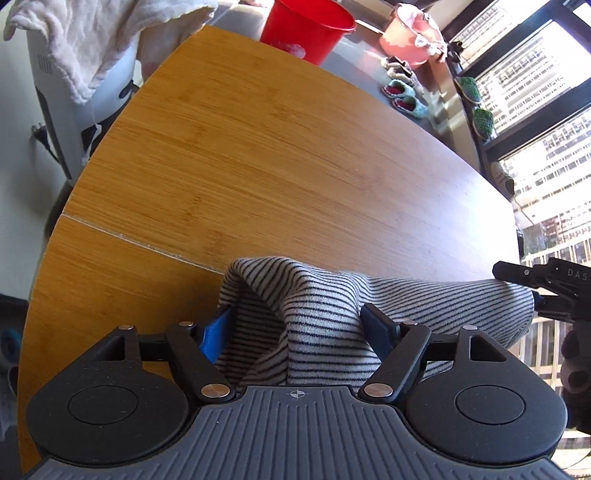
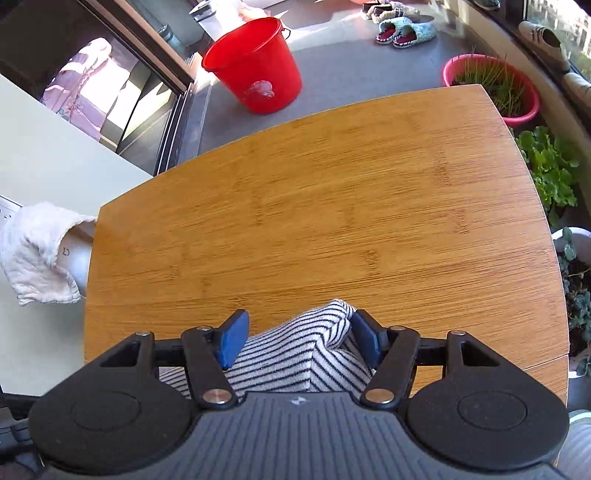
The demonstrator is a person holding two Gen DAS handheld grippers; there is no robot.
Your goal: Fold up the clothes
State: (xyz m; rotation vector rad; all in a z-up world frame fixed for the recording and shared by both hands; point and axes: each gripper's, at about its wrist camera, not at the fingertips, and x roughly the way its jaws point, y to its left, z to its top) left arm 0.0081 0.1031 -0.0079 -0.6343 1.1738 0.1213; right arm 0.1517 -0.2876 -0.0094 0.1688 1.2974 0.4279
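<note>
Striped cloth [image 1: 295, 317] bunches between each open claw's [image 1: 297, 325] pads.

From my feed: bamboo table [image 2: 332, 192] on a grey floor [image 2: 332, 66], sun pouring through big windows [image 1: 535, 110], red bucket [image 2: 255, 66], slippers [image 2: 404, 31], potted greens [image 2: 493, 86].

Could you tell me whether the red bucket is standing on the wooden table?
No, the red bucket stands on the grey floor beyond the table's far edge.

Strong daylight enters through the tall black-framed windows [image 1: 535, 110], overexposed there, leaving glare on the grey floor; fisheye distortion bends all edges.
</note>
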